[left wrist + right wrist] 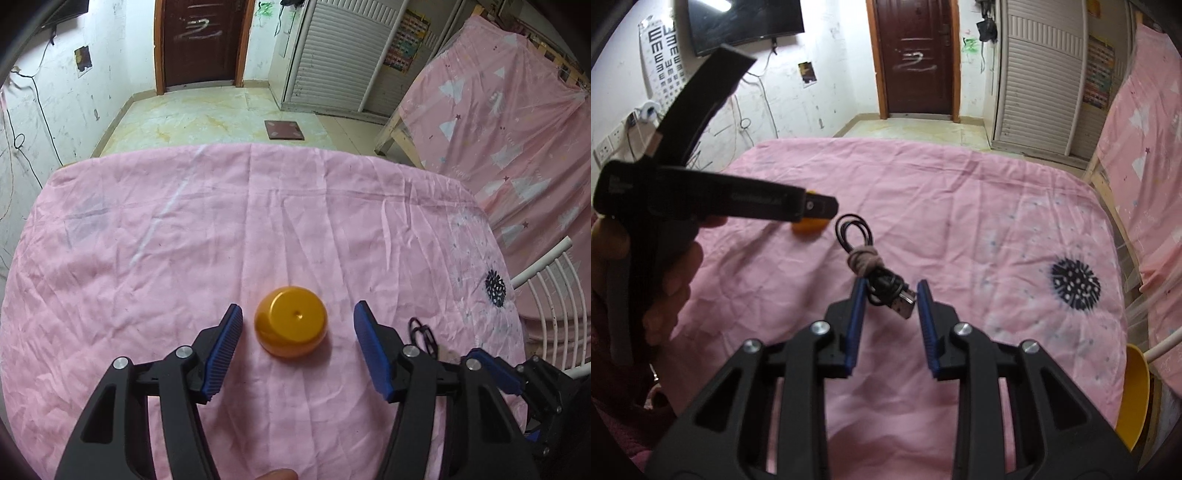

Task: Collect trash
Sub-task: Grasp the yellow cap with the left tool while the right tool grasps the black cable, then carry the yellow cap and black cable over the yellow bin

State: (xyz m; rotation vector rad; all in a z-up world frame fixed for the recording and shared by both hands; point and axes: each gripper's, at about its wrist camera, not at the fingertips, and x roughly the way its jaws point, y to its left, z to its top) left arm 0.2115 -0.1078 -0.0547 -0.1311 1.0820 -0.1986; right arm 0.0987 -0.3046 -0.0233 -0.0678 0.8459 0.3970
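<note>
Table (147, 229) — covered in a wrinkled pink cloth.

Orange cap (291, 321) — dome-shaped, resting on the cloth between the spread fingers of the left gripper (295, 321), touching neither.

Black USB cable (877, 273) — coiled, bound with a beige band, lying on the cloth; its plug end sits between the narrowly parted fingers of the right gripper (891, 299), contact unclear.

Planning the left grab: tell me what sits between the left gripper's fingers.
In the left wrist view, the orange cap lies on the pink cloth between the open left gripper's fingers, touching neither.
</note>
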